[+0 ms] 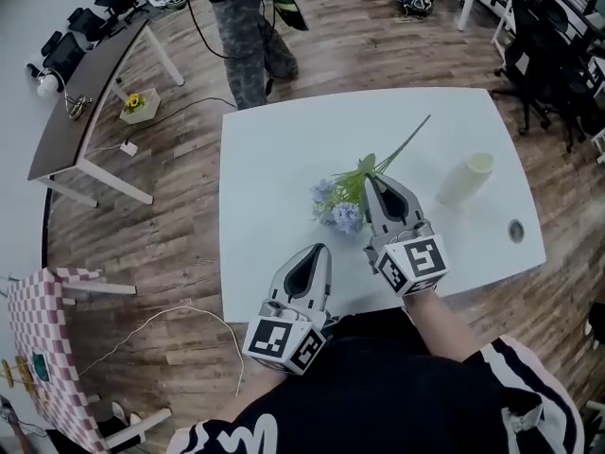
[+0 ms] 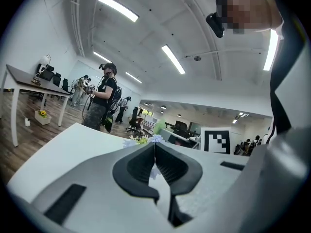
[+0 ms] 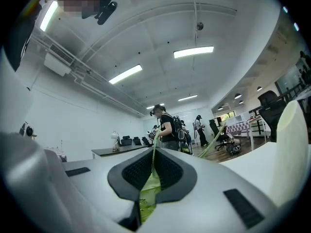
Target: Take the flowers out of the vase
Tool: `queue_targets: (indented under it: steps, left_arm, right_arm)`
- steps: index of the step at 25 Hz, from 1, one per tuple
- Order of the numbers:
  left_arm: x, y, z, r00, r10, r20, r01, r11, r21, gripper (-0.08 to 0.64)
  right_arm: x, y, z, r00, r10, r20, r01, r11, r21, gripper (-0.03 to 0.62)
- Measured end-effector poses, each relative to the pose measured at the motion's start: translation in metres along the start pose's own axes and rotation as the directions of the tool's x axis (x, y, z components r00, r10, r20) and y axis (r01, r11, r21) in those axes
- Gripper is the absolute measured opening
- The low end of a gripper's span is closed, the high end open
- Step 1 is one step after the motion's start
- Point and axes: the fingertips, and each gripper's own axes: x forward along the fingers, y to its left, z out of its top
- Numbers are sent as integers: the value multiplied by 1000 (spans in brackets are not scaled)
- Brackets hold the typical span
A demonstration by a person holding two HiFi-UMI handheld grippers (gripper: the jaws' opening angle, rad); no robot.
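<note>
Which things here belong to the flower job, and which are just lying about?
Job: flowers, vase, right gripper shut on the flowers, left gripper.
Lying about: grommet, floor planter, desk, cable, bystander.

- white table [image 1: 274, 159] at centre;
- person [image 1: 250, 36] standing at twelve o'clock;
- dark desk [image 1: 85, 102] at ten o'clock;
- checkered seat [image 1: 43, 329] at eight o'clock;
- black office chairs [image 1: 544, 55] at two o'clock

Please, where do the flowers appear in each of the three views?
Head view: flowers at the centre, at the right claw's tip.
Left gripper view: flowers just above the shut left claw.
Right gripper view: their green leaf clamped in the right claw, bottom centre.
Shared landmark: the standing person.
</note>
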Motion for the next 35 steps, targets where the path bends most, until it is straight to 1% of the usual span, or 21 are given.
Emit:
queue_targets:
  steps: [9, 16, 25, 35]
  left_arm:
    - [3, -1, 2, 1000, -14, -6, 14, 1000, 18, 8]
    - [8, 0, 2, 1000, 0, -1, 0, 1000, 1, 8]
    - [12, -2, 2, 1000, 1, -4, -1, 1000, -5, 8]
    - [12, -3, 0, 1000, -6, -9, 6, 1000, 4, 8]
  right_arm:
    - [4, -16, -13, 999, -16, -32, 16, 1000, 0, 20]
    - [0, -34, -33, 996, -34, -77, 36, 999, 18, 20]
    - [-4, -50, -59, 989, -62, -137, 63, 998, 4, 20]
    - [-16, -61, -87, 977, -93, -193, 96, 995, 7, 20]
